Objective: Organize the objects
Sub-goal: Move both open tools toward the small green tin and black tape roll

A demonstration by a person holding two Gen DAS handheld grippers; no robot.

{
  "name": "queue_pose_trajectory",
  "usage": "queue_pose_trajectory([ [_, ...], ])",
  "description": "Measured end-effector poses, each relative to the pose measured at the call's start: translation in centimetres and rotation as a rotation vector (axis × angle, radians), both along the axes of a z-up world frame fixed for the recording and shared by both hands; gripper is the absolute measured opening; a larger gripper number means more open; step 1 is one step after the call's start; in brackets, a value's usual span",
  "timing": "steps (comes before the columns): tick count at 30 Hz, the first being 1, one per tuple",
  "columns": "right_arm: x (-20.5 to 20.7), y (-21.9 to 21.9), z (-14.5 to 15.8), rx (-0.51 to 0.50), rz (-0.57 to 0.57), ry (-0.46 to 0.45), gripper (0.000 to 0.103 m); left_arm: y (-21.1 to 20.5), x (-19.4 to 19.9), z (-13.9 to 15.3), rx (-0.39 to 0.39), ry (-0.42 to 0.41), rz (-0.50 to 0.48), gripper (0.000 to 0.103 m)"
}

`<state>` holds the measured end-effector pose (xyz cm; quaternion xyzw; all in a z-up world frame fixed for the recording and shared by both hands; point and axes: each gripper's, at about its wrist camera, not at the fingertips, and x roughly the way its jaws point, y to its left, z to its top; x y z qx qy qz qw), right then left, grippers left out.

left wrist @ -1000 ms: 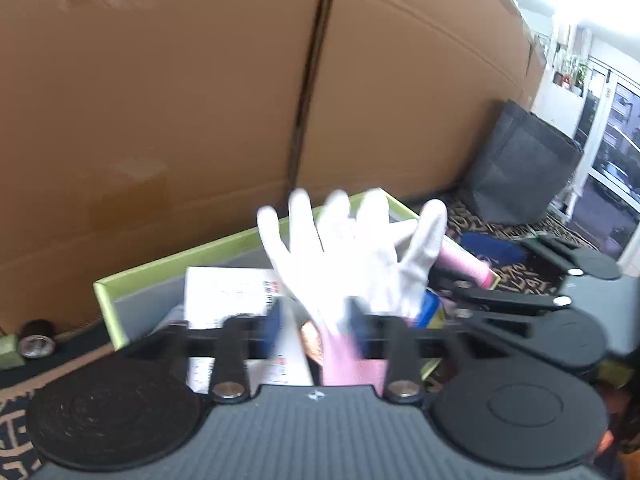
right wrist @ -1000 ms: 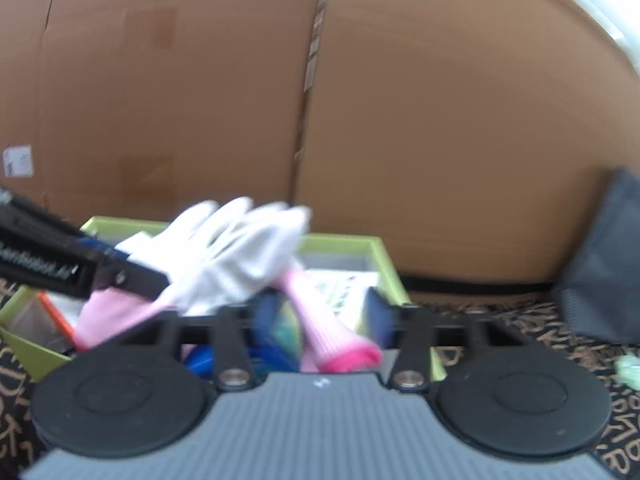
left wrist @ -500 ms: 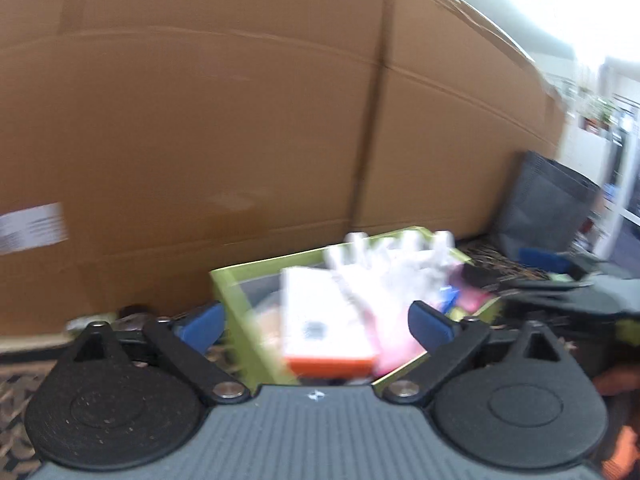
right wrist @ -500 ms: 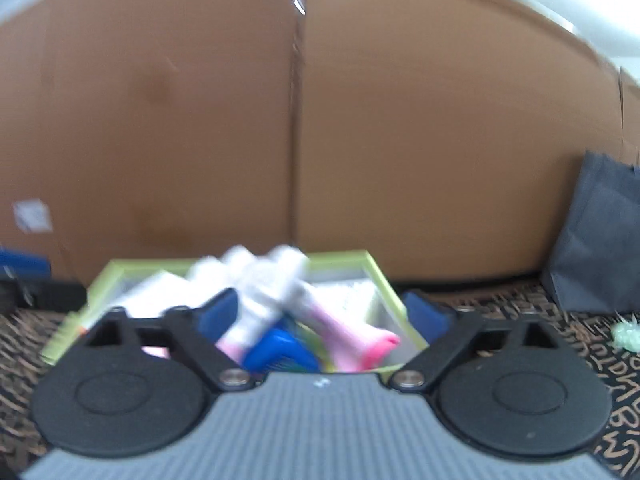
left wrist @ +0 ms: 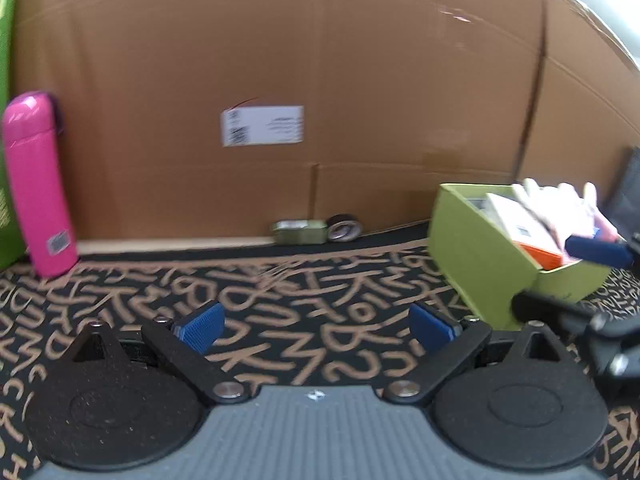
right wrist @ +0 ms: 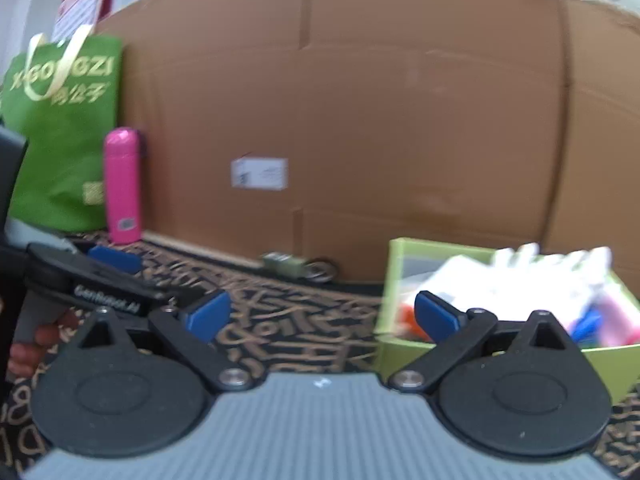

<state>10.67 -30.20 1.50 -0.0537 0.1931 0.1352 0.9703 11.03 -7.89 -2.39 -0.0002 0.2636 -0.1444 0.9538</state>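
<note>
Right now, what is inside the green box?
The green box holds white gloves, an orange-edged white packet and something pink; whatever lies beneath them is covered.

We list this as a lived-in home or storeroom corner: patterned carpet on the floor, large cardboard carton with shipping label, green shopping bag, pink flask, and a green box of oddments.
</note>
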Motion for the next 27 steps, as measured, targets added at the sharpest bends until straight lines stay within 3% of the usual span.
queue_pose_trajectory([
  [6, 1.6, 3.8, -1.4, -0.032, 0.021, 0.031, 0.096, 3.2, 0.8, -0.7, -0.028, 0.008, 0.049, 0.102],
  [15, 7.6, 6.9, -3.9, -0.071, -0.005, 0.096, 0.083, 7.0, 3.3, -0.8, -0.027, -0.006, 0.091, 0.102],
  [22, 12.8, 5.5, -5.4, -0.082, -0.134, 0.156, 0.063, 6.0, 8.1, -0.9, -0.030, 0.011, 0.043, 0.102],
  [27, 15.7, 4.9, -5.7, -0.110, -0.180, 0.170, 0.063, 3.3, 11.4, -0.9, -0.016, 0.005, -0.027, 0.099],
])
